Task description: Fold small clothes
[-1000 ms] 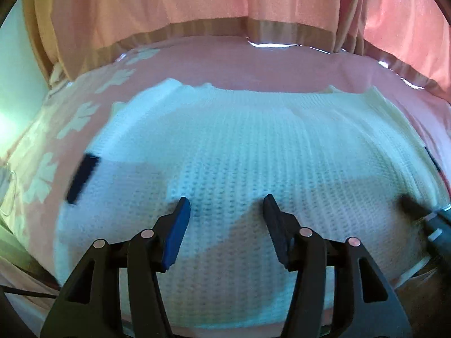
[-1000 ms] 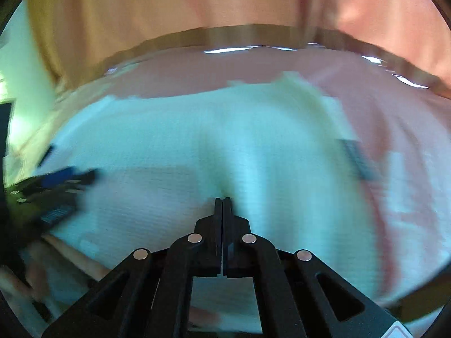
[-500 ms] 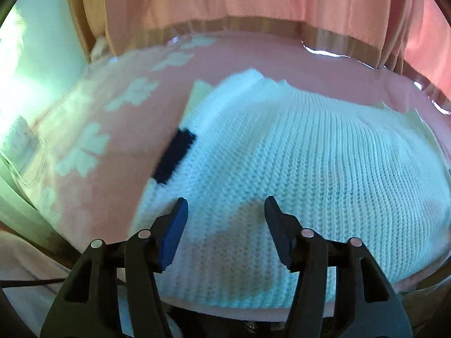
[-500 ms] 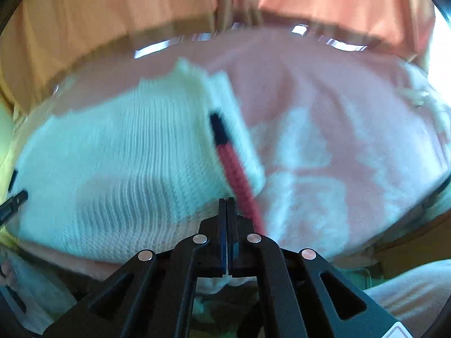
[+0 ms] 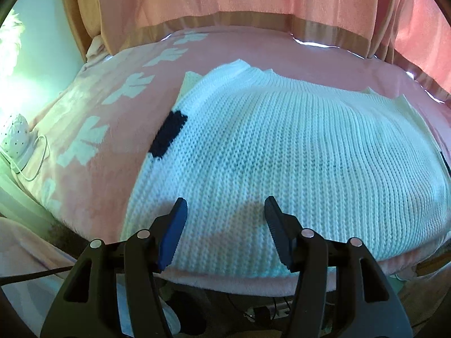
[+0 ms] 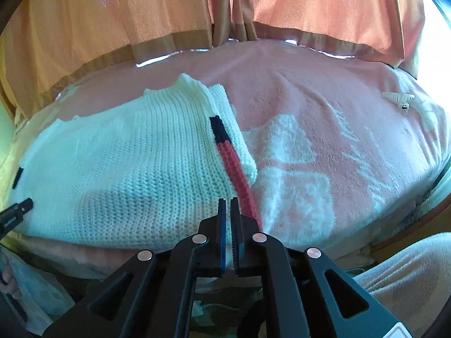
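Note:
A white knitted sweater (image 5: 282, 152) lies flat on a pink blanket (image 5: 107, 152), its sides folded in. A dark patch (image 5: 168, 134) marks its left folded edge. My left gripper (image 5: 225, 214) is open and empty, hovering over the sweater's near left part. In the right wrist view the sweater (image 6: 126, 163) shows a black and red stripe (image 6: 231, 157) along its right folded edge. My right gripper (image 6: 227, 202) hovers over the sweater's near right corner, its jaws a narrow slit apart and holding nothing. The left gripper's tip (image 6: 17, 211) shows at the far left.
Orange curtains (image 6: 169, 14) hang behind the blanket. A white hair clip (image 6: 400, 100) lies at the far right of the blanket. A white dotted object with a cord (image 5: 17, 138) sits at the left edge. White patterns (image 6: 296, 152) mark the blanket.
Both grippers have swung outward, the left toward the sweater's left edge and the right toward its right edge. The right jaws have parted from fully closed to a narrow slit.

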Tool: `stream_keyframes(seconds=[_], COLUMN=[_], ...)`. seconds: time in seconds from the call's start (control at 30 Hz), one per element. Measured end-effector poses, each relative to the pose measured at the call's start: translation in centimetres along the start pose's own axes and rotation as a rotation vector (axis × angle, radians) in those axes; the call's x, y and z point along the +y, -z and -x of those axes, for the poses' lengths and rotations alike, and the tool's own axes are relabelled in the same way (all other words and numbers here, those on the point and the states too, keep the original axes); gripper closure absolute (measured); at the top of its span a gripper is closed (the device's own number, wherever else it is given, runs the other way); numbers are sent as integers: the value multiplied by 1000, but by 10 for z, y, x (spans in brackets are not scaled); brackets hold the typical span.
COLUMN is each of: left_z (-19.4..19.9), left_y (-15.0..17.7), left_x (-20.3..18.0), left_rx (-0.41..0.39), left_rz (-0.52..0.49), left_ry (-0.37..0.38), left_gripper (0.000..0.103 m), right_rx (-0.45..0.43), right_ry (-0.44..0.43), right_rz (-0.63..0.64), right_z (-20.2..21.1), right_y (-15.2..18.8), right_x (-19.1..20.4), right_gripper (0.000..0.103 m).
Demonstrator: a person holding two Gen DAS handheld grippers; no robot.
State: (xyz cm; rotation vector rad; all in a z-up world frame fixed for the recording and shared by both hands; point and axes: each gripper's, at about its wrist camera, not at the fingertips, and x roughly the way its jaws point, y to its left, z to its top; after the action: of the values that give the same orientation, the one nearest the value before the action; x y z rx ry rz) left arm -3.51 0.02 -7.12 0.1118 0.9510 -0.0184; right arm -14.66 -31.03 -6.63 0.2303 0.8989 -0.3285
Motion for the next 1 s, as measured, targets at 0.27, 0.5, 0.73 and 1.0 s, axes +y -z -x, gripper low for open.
stream_keyframes(seconds=[0.27, 0.5, 0.73, 1.0], left_z=[3, 8, 16, 4], left_y=[2, 4, 3, -4], left_x=[0, 9, 34, 69], left_rx=[15, 17, 3, 23], left_rz=[24, 55, 173, 355], left_ry=[16, 11, 68, 64], left_gripper=[48, 44, 32, 24], right_rx=[-57, 81, -61, -83], right_ry=[-62, -44, -195, -378], right_rz=[90, 136, 178, 330], right_z=[6, -36, 9, 15], right_y=[-2, 3, -10, -2], right_x=[25, 45, 77, 144], right_gripper=[97, 96, 96, 96])
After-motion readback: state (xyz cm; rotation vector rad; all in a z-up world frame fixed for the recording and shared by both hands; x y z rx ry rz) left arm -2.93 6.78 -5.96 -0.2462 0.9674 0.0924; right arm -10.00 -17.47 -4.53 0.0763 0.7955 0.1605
